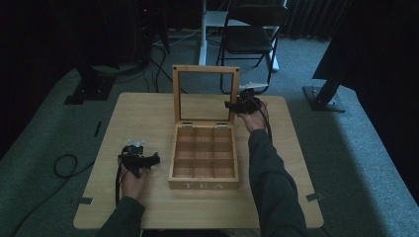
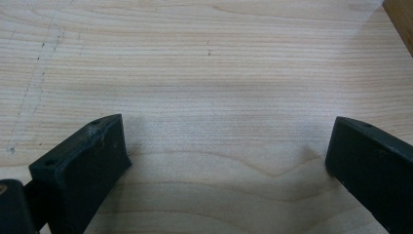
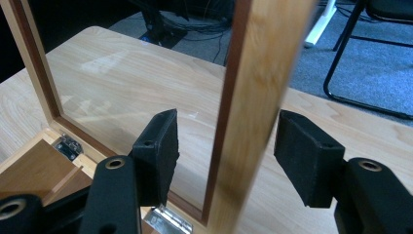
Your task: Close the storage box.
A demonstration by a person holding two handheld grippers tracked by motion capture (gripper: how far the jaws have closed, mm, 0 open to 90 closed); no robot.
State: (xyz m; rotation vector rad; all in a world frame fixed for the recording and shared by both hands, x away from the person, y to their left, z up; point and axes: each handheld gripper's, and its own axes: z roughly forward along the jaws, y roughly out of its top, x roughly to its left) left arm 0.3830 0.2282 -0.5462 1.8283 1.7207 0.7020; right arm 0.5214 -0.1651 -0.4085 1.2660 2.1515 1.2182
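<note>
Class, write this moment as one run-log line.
wooden tea box: open, compartments empty | glass-paned wooden lid: upright, between right claw jaws, untouched | left claw: open over table

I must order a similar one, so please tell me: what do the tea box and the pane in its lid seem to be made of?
Tea box: light wood, seemingly bamboo or pine, smooth matte finish, visible grain. Lid pane: clear glass or acrylic; the table shows through, with faint reflections.
</note>
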